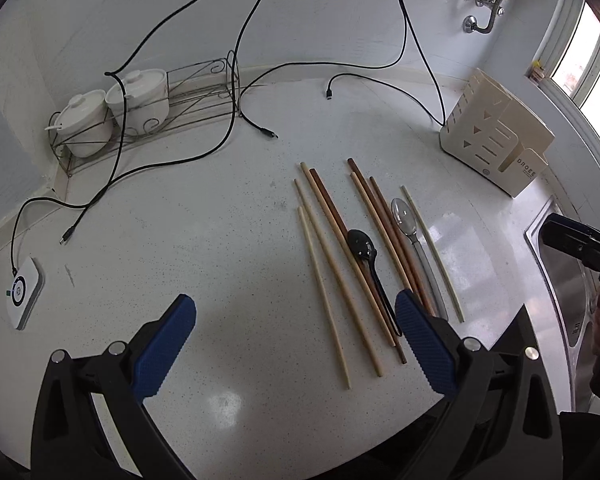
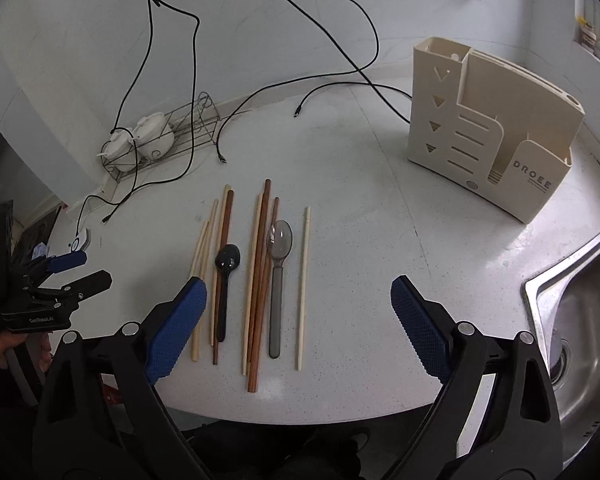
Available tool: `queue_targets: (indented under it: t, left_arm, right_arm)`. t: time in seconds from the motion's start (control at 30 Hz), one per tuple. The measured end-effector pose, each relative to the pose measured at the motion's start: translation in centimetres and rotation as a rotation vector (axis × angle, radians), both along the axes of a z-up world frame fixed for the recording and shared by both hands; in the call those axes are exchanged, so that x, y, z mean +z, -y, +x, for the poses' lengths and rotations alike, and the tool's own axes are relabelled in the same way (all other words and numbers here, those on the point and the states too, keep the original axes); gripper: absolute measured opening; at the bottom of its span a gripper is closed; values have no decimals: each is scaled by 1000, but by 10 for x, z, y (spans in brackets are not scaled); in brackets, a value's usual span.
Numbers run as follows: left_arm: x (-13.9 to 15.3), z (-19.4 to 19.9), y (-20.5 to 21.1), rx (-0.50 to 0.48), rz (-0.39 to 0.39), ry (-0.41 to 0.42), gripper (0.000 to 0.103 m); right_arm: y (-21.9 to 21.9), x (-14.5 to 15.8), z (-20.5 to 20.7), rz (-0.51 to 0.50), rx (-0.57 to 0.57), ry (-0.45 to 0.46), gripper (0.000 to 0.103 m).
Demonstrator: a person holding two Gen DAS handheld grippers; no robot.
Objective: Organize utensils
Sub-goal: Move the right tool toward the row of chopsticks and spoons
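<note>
The chopsticks (image 2: 260,280), black spoon (image 2: 226,276) and clear spoon (image 2: 279,272) lie in a row on the counter (image 2: 380,220), just ahead of the right gripper (image 2: 298,312), between its wide, empty jaws. The left gripper (image 1: 296,332), jaws also wide and empty, has them ahead toward its right jaw. The cream utensil holder (image 2: 496,128) stands well beyond.

Left tool (image 1: 296,340) jaws wide, right tool (image 2: 298,320) jaws wide

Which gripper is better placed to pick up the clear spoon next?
Likely right: the right gripper is open with the clear spoon between its fingers; the left gripper sits left of it.
</note>
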State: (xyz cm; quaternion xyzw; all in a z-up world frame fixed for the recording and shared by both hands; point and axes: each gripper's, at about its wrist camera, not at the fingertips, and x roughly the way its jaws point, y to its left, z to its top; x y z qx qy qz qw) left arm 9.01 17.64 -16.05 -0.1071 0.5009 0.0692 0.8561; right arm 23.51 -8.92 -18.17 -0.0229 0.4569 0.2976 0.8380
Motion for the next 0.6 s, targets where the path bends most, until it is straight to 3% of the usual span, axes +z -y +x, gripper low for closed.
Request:
queue_targets:
  t: [0.1, 0.17, 0.37, 0.6]
  left_arm:
    - [-19, 11, -6, 10, -6, -43, 91]
    - [-32, 18, -12, 30, -43, -85, 84]
    - [-55, 33, -17, 73, -139, -145, 80]
    - [-75, 50, -9, 129, -141, -258, 64]
  right_arm:
    - [-22, -20, 14, -66, 19, -31, 76]
    - [-32, -29, 23, -93, 25, -47, 76]
    - [-51, -55, 46, -141, 70, -145, 66]
    - [-70, -83, 66, -232, 163, -222, 54]
